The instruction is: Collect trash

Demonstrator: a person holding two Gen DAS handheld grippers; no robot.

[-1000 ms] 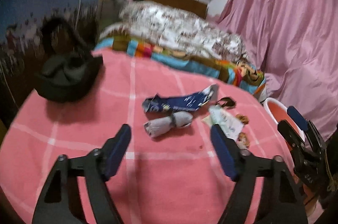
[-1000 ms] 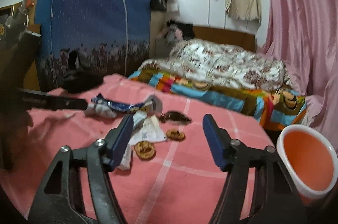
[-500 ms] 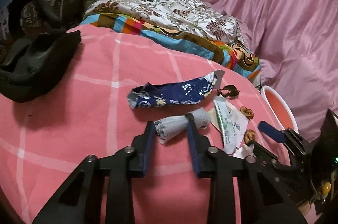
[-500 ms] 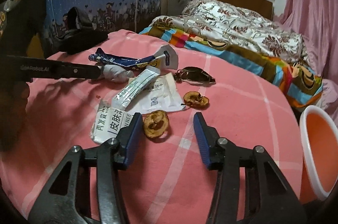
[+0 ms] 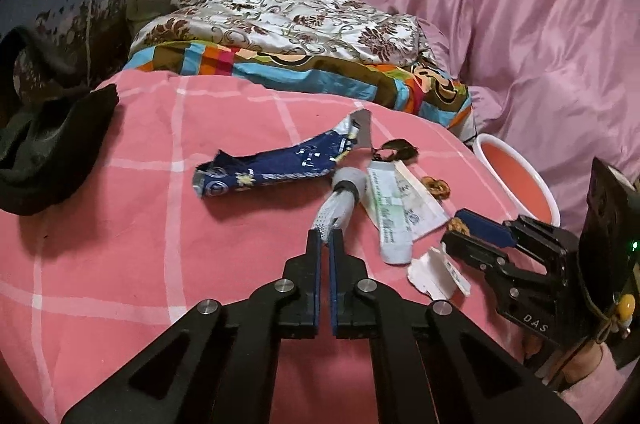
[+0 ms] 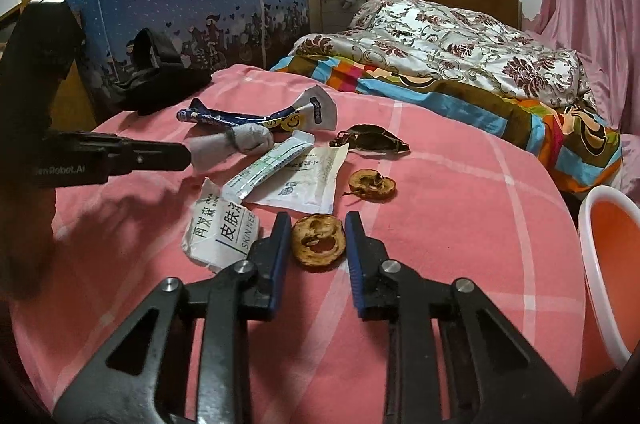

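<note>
Trash lies on the pink checked blanket (image 5: 120, 224). My left gripper (image 5: 325, 236) is shut on the near end of a grey rolled sock (image 5: 340, 200), which also shows in the right wrist view (image 6: 236, 142). My right gripper (image 6: 316, 224) is partly open, its fingers on either side of a dried brown fruit slice (image 6: 318, 240), pads not pressing it. Nearby lie a blue snack wrapper (image 5: 272, 168), white sachets (image 6: 304, 176), a crumpled white packet (image 6: 220, 232), a second fruit slice (image 6: 372, 184) and a dark dry leaf (image 6: 372, 140).
An orange-pink tub with a white rim (image 6: 612, 264) stands off the right edge of the blanket. A black bag (image 5: 48, 144) sits at the left. A folded quilt (image 5: 300, 16) and pink curtains lie beyond.
My left gripper has closed fully on the sock's end and turned it toward me. My right gripper has come forward and narrowed around the near fruit slice.
</note>
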